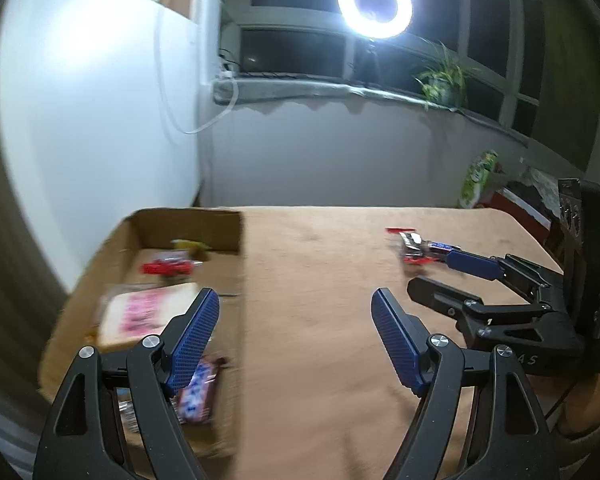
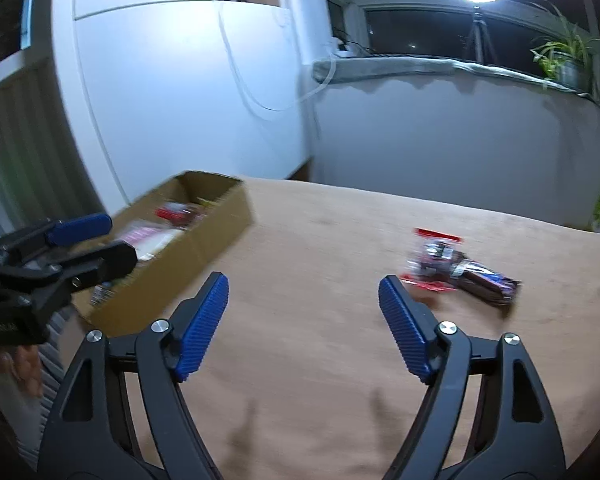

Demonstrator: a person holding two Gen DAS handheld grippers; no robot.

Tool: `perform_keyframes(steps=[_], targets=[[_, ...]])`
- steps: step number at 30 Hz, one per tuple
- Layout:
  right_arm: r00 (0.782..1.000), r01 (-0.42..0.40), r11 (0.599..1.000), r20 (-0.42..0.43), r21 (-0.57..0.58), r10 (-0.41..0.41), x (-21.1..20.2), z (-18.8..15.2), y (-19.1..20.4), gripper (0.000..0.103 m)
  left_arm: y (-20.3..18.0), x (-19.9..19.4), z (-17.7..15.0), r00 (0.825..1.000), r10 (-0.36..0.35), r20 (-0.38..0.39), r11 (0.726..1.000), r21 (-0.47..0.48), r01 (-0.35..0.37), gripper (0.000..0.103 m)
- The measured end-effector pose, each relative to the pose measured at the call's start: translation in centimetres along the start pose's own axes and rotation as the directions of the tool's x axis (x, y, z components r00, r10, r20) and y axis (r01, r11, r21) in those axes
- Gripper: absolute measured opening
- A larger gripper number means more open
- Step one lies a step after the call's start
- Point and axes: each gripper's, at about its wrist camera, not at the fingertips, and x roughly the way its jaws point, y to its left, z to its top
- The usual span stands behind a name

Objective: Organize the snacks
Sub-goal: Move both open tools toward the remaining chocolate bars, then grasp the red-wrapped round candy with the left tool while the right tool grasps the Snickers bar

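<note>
The two remaining snack packets (image 2: 456, 266) are seen ahead and right of the empty, spread right gripper (image 2: 304, 320), nearer than the spread, empty left gripper (image 1: 296, 336); their long axis runs slantwise.

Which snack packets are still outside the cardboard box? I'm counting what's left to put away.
The red-edged clear packet and the dark bar touching it, both on the bare table. The other snacks lie inside the cardboard box.

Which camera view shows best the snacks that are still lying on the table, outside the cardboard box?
The right wrist view. There the red packet and the dark bar lie in full sight on the table, only a little blurred. In the left wrist view they sit farther off, and the right gripper covers part of the bar.
</note>
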Motion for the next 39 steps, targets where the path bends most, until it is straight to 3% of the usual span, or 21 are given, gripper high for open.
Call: perform_keyframes(steps=[7, 16, 27, 33, 35, 36, 38, 39], targets=[[0.994, 0.100, 0.994, -0.035, 0.045, -0.099, -0.9, -0.9, -6.5, 0.080, -3.9, 3.9, 1.1, 0.992, -0.103, -0.067, 0.994, 0.019, 0.105, 0.079], [0.980, 0.182, 0.982, -0.097, 0.053, -0.176, -1.3, -1.5, -12.4, 0.080, -8.6, 9.4, 2.4, 0.977, -0.152, -0.151, 0.988, 0.016, 0.156, 0.079], [0.962, 0.149, 0.985, -0.218, -0.088, -0.165, 2.8, -1.4, -15.0, 0.080, -11.7, 16.9, 3.0, 0.951, -0.179, -0.251, 0.983, -0.003, 0.184, 0.078], [0.955, 0.074, 0.978, -0.267, -0.197, -0.126, 6.4, -0.2, -15.9, 0.080, -12.0, 20.4, 3.0, 0.942, -0.179, -0.284, 0.983, -0.012, 0.183, 0.078], [0.950, 0.050, 0.971, -0.290, -0.233, -0.119, 7.8, 0.0, -15.8, 0.080, -12.0, 20.5, 2.7, 0.945, -0.178, -0.274, 0.983, -0.003, 0.185, 0.072], [0.949, 0.040, 0.970, -0.294, -0.239, -0.111, 8.2, 0.0, -15.7, 0.080, -12.1, 20.3, 2.7, 0.945, -0.182, -0.272, 0.982, 0.000, 0.189, 0.063], [0.951, 0.012, 0.973, -0.298, -0.229, -0.082, 8.5, 0.2, -15.7, 0.066, -12.0, 20.2, 2.7, 0.943, -0.196, -0.270, 0.979, -0.001, 0.204, 0.045], [0.953, -0.010, 0.975, -0.299, -0.222, -0.058, 8.4, 0.3, -15.6, 0.051, -11.9, 20.2, 2.7, 0.942, -0.199, -0.270, 0.978, 0.000, 0.207, 0.045]])
